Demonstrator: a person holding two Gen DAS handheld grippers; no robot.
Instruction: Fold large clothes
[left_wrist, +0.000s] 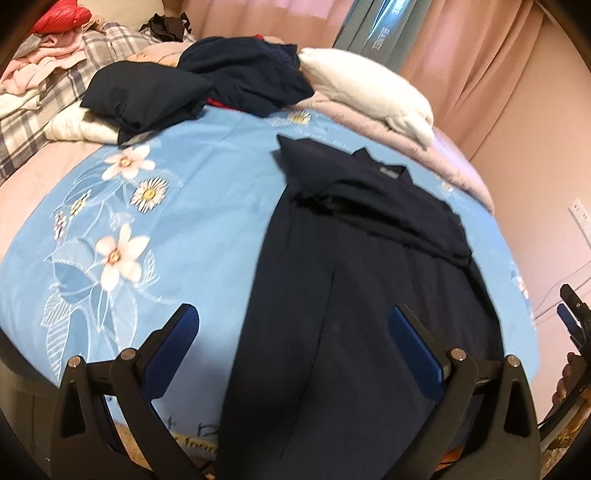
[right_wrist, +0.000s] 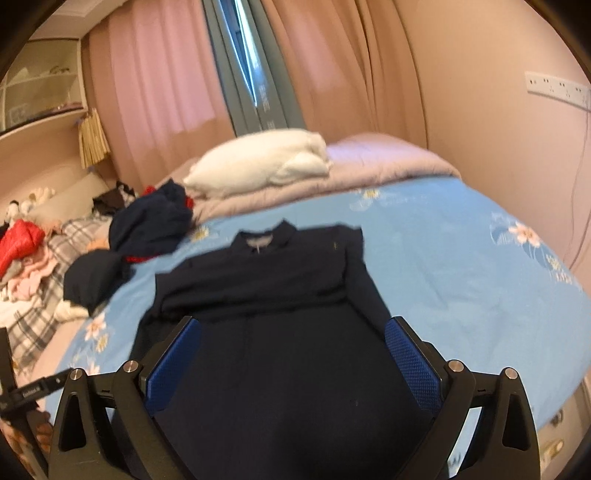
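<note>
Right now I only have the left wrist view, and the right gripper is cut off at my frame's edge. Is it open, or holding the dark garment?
Observer: Open. The right gripper has its blue pads wide apart over the dark garment, gripping nothing.
Operator: What lies to the right of the garment?
Observer: Only the blue floral sheet shows there, out to the bed's edge.

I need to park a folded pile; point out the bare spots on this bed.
Bare blue floral sheet lies between the spread dark navy garment and the pink wall. A smaller patch sits between that garment and the heaped dark clothes. The plaid bedding side is crowded.
</note>
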